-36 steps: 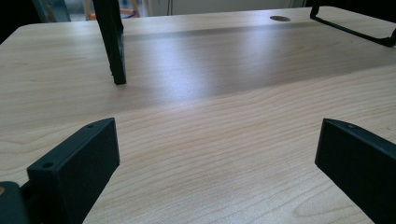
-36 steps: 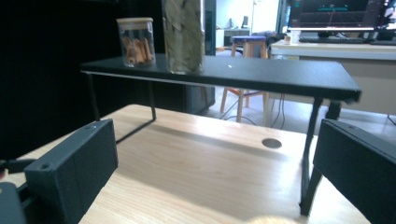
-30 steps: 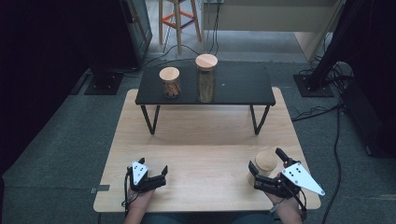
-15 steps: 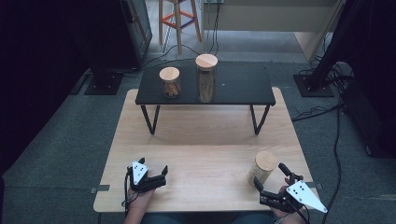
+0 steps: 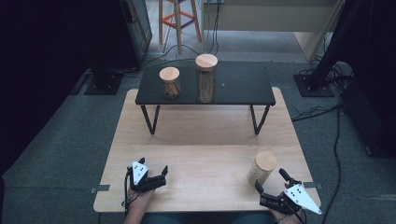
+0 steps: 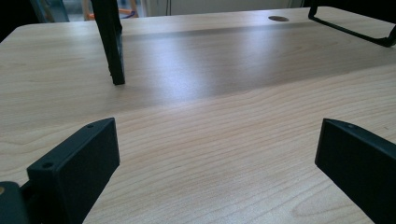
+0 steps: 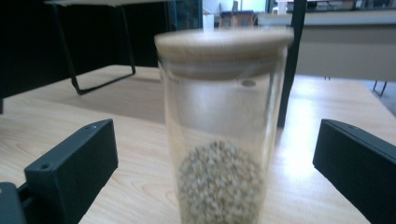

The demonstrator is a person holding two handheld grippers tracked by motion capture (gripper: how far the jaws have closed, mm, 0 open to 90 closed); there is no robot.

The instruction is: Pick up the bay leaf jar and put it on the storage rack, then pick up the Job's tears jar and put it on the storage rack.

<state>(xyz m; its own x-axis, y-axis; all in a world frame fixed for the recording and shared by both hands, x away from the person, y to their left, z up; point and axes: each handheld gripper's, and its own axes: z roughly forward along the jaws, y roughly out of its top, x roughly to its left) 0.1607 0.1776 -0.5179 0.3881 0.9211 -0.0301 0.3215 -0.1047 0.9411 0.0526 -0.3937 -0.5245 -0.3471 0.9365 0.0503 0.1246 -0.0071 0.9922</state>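
**Both grippers open, jar standing free ahead of my right gripper**

My left gripper (image 5: pixel 153 173) rests low on the table (image 5: pixel 205 140) at its near edge. Its jaws are spread wide and hold nothing; in the left gripper view I see bare wood grain between them. Ahead of it and a little to its left, one black leg (image 6: pixel 112 42) of the small black stand (image 5: pixel 243 86) comes down onto the table.

On that stand, well ahead of both grippers, are a short jar (image 5: pixel 170 82) and, just to its right, a tall jar (image 5: pixel 206 78), both with wooden lids.

My right gripper (image 5: pixel 272 183) is also at the near edge, jaws wide apart and empty. The grain jar (image 5: pixel 262 168) stands upright on the table directly ahead of it, just beyond the jaw tips and not touched by either jaw. In the right gripper view the grain jar (image 7: pixel 223 126) sits centred in the gap between the jaws, blurred; its wooden lid (image 7: pixel 224 39) is on and grain fills the lower part.
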